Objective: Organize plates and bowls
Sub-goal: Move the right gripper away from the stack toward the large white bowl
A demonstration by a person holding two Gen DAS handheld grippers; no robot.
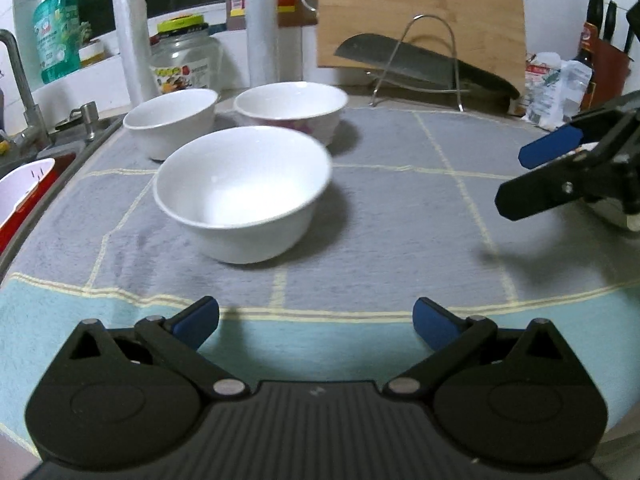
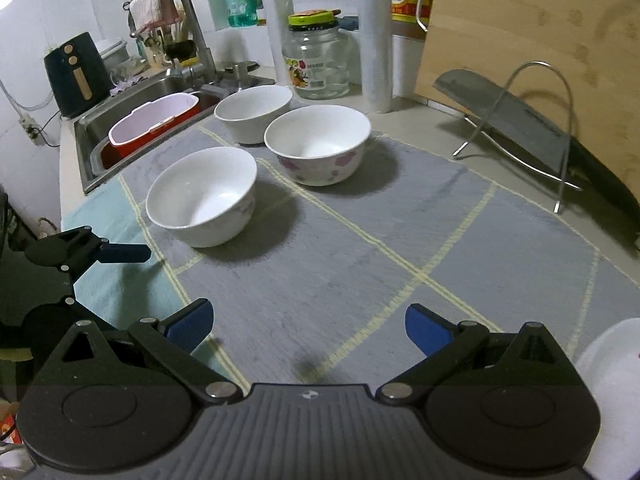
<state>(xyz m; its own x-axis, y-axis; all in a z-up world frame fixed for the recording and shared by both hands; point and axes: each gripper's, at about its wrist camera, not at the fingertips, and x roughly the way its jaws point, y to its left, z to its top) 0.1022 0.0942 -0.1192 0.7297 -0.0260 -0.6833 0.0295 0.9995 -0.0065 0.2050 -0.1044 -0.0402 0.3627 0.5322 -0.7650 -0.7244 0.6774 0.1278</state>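
Note:
Three bowls stand on the grey checked mat [image 2: 360, 264]. The nearest white bowl [image 1: 242, 192] [image 2: 202, 196] is ahead of my left gripper [image 1: 316, 320], which is open and empty, low over the mat's light blue edge. Behind it are a second white bowl [image 1: 172, 120] [image 2: 252, 112] and a flowered bowl [image 1: 292, 110] [image 2: 318, 144]. My right gripper [image 2: 306, 328] [image 1: 528, 176] is open and empty over the mat's right half. One blue fingertip [image 2: 124, 254] of the left gripper shows at the left in the right wrist view. A white dish rim [image 2: 612, 364] peeks in at the lower right.
A sink [image 2: 96, 120] with a red and pink basin [image 2: 152, 124] and a faucet [image 2: 192, 20] lies left of the mat. A glass jar [image 2: 316, 64], paper rolls, bottles and a cutting board [image 2: 520, 28] line the back. A cleaver [image 2: 520, 112] rests on a wire rack.

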